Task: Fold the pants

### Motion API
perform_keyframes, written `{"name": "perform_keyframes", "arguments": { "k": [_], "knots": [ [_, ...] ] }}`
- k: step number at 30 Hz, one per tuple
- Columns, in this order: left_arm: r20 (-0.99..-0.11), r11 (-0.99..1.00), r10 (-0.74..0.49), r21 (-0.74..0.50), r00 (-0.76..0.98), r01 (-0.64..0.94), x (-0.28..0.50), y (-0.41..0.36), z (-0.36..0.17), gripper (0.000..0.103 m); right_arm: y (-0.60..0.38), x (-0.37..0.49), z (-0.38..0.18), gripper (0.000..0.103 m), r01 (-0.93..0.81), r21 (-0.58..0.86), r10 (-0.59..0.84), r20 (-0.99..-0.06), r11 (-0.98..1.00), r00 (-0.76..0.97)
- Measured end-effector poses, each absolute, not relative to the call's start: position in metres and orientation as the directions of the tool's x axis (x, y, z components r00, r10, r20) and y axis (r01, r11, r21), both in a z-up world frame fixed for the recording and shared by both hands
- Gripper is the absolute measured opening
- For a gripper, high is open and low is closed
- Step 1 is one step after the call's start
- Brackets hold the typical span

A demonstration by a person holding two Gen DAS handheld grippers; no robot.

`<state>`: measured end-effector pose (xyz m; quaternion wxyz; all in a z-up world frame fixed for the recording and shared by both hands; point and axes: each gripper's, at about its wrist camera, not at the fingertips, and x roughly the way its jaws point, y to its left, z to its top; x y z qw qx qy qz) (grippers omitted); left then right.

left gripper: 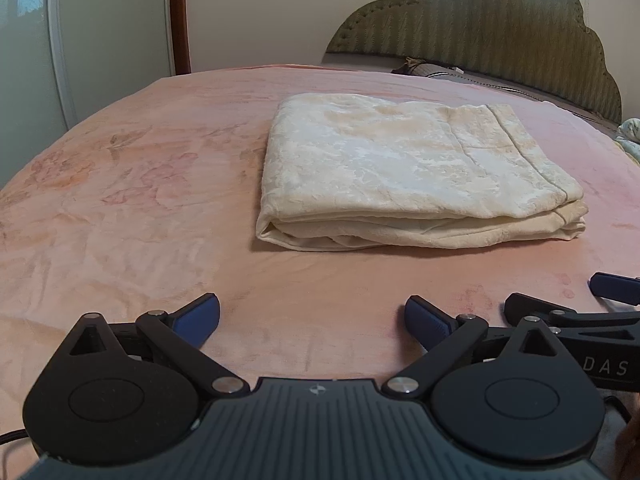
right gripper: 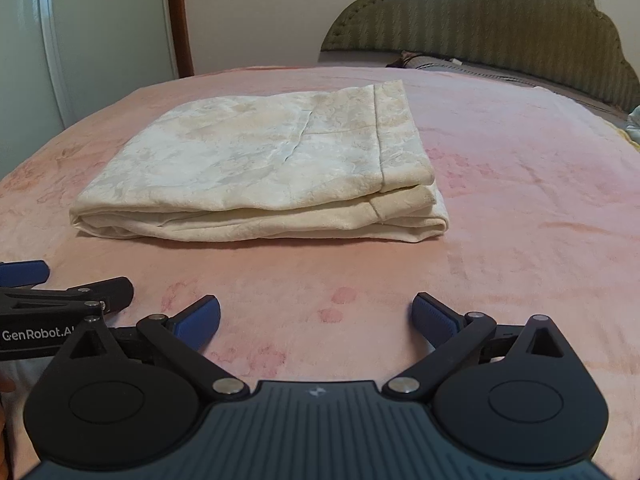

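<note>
Both tongs spread, nothing gripped; pants folded on bed.
Left gripper (left gripper: 312,320) and right gripper (right gripper: 316,318) sit side by side, clear of the cream pants (left gripper: 416,172), which lie stacked on the pink blanket (left gripper: 120,200) at 12 o'clock; headboard (left gripper: 500,24) beyond.

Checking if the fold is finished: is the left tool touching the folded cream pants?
Apart. The left wrist view shows the open left tool short of the folded cream pants, with bare pink blanket between.
</note>
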<state>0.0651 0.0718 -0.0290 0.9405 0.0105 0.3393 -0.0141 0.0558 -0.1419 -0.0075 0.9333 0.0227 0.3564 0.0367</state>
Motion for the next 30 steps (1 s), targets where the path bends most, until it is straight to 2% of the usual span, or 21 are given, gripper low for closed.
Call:
{"name": "perform_keyframes", "arguments": {
  "k": [30],
  "knots": [
    [-0.635, 1.000, -0.006, 0.003, 0.772, 0.010, 0.0625, 0.0752, -0.0289, 0.103, -0.1391, 0.0546, -0.0085, 0.103, -0.049, 0.045, 0.066, -0.658, 0.998, 0.750]
  ]
}}
